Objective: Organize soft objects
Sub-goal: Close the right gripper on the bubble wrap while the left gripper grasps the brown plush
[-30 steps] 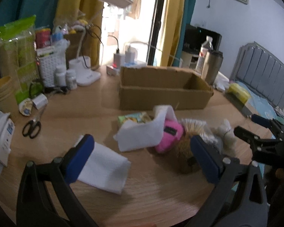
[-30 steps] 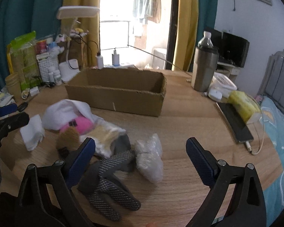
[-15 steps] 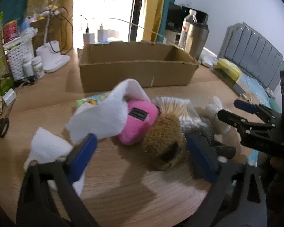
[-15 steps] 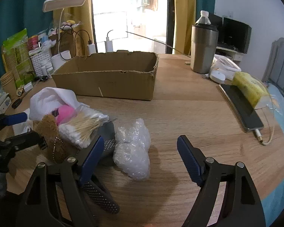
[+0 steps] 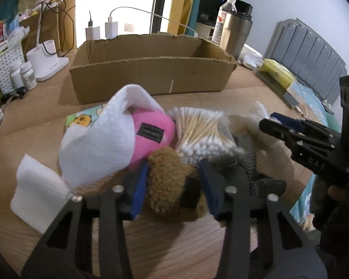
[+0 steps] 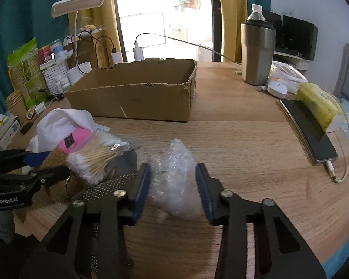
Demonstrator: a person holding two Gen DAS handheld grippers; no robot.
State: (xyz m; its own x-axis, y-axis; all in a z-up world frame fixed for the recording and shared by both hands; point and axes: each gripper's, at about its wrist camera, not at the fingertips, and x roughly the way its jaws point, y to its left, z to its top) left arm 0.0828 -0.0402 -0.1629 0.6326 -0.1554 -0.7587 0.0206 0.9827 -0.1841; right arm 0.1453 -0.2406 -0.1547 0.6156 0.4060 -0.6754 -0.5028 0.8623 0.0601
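My left gripper (image 5: 174,186) is closing on a brown plush toy (image 5: 169,181), and both blue pads touch its sides. Behind the toy lie a pink plush (image 5: 151,134) half under a white cloth (image 5: 97,144), a bag of cotton swabs (image 5: 202,132) and a grey mesh item (image 5: 246,153). In the right wrist view my right gripper (image 6: 172,181) is closing on a clear bubble-wrap wad (image 6: 172,174) that fills the gap between its pads. An open cardboard box (image 6: 132,97) stands behind the pile.
A folded white tissue (image 5: 37,200) lies left of the pile. A steel tumbler (image 6: 257,53), a phone (image 6: 307,130) on a cable and a yellow tissue pack (image 6: 318,104) sit at the right. A lamp base (image 5: 46,62), small bottles and a white basket crowd the back left.
Both grippers moved forward and down over the pile and their jaws narrowed. The left now holds the brown plush between its pads, the right the bubble wrap.
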